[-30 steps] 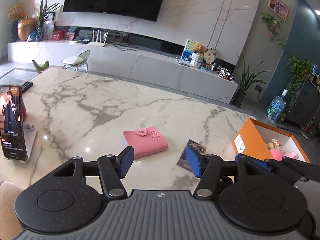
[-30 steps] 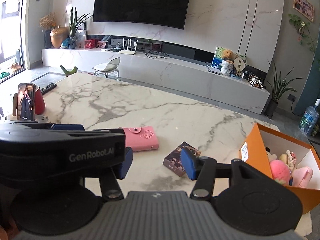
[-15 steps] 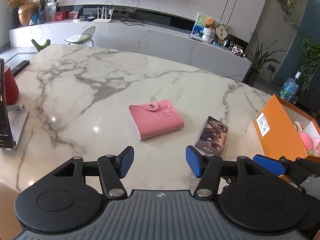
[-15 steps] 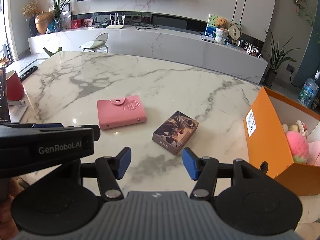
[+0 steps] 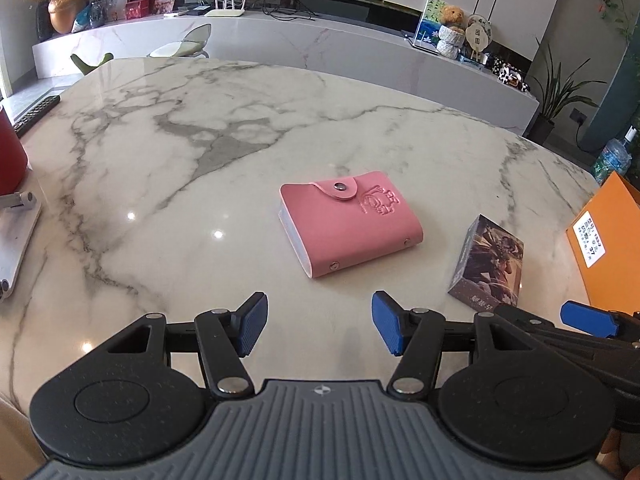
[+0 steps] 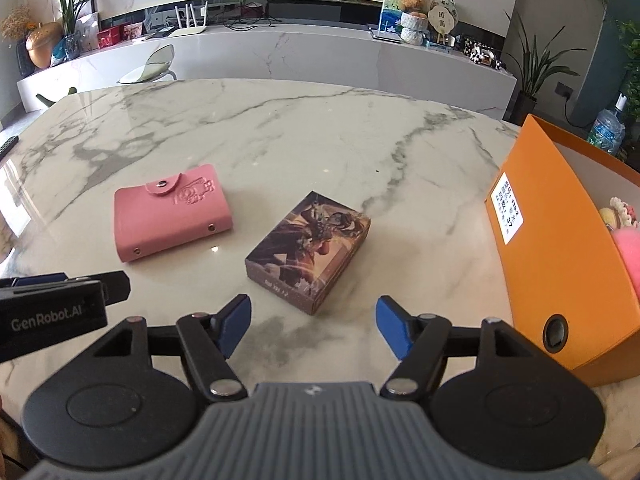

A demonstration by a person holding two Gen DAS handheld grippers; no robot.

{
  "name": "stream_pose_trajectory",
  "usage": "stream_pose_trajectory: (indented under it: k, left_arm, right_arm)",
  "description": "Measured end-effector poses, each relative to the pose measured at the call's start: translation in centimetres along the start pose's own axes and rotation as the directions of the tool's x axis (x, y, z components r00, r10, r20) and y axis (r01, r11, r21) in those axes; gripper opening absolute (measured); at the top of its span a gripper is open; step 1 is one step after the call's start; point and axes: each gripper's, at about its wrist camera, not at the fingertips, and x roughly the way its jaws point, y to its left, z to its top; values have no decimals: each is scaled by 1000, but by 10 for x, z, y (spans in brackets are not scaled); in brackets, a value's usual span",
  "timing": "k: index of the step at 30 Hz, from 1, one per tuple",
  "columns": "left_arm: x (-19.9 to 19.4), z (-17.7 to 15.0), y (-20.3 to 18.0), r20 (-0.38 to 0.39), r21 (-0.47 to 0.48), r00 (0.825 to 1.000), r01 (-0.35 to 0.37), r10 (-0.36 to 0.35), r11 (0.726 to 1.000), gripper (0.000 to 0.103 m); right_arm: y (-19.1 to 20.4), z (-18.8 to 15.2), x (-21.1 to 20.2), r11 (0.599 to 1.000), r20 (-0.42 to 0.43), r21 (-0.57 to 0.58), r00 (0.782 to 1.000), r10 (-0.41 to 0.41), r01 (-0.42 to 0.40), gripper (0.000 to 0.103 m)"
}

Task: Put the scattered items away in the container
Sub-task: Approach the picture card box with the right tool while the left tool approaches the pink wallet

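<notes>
Wallet (image 5: 350,224) and card box (image 6: 308,252) both lie flat on the marble table (image 5: 160,184), to the left of the orange bin (image 6: 560,264): the card box nearer the bin, the wallet just beyond it on the far side from the bin, the two close but apart. The bin already holds a pink plush (image 6: 628,252) and other soft bits.

Your left gripper (image 5: 318,326) hangs in front of the wallet, jaws spread and empty. Your right gripper (image 6: 314,326) faces the card box near its closest corner; its jaws have just been opening, and nothing sits between them yet.

Expect the card box to be light and stiff, likely with a glossy, somewhat slippery skin. Take it across its two long sides, mid-length, so it does not pivot; a firm squeeze should not crush it, though a corner grip probably will twist out.

The wallet looks like soft leatherette over a stack of sleeves, so it will give a little and the cover may slide over the sleeves. Pinch it across the spine and the snapped edge, near the middle, low toward the table, clear of the strap button. Neither looks fragile; a drop into the bin should do no harm.
</notes>
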Motion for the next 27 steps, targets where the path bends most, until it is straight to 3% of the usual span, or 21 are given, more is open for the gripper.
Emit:
stream_pose_trajectory:
  k: [10,17,23,24,27]
  left_arm:
    - [20,4,-8,14,53,1000,-21,20,998,73]
    - [37,8,-6,16,90,998,-54,53,994,74]
    - [48,12,-11,50,150,996,-76,70,986,81]
    - [49,13,-13,55,155,996,-74,66,985,81]
    - [50,12,-19,66,172,998,-29,17,985,68]
  right_arm:
    - [-17,15,31,990,-12,138,1000,26,-24,78]
    - [-10,27,52,987,0,149,998,60,-60,83]
    - [-5,29,70,989,-18,136,998,59,-56,80]
    - [-4,29,71,991,-10,125,998,55,-53,77]
    - [-7,28,71,991,4,120,998,67,-67,74]
